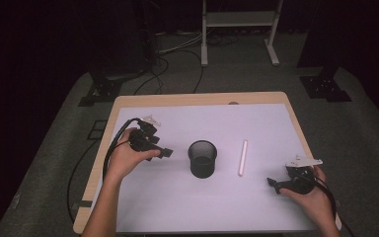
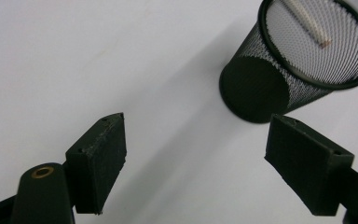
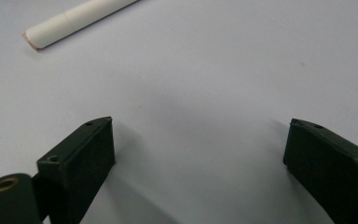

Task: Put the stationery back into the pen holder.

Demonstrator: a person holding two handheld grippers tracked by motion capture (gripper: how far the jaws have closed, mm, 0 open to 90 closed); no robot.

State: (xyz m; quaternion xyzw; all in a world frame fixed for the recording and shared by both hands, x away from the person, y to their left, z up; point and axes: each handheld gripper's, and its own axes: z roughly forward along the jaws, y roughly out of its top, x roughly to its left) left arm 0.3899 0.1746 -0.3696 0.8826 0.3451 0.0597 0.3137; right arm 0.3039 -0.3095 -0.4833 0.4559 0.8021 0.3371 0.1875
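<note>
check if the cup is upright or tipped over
Upright. The cup stands on its base on the table, its open rim facing up, with the pen lying flat beside it.

High view: the fixed camera is looking forward and down from above the person's side, taking in the whole counter [image 1: 177,207] from far off, with the left tool [image 1: 164,152] and right tool [image 1: 272,183] entering low. Left gripper view: the camera is riding close behind the left tool [image 2: 193,144], facing along its spread jaws toward the mesh cup [image 2: 279,79] just ahead and to its right. Right gripper view: the camera is sitting near the counter behind the right tool [image 3: 198,144], facing the white stick [image 3: 74,21] ahead to its left. All three views are sharing that stick.
</note>
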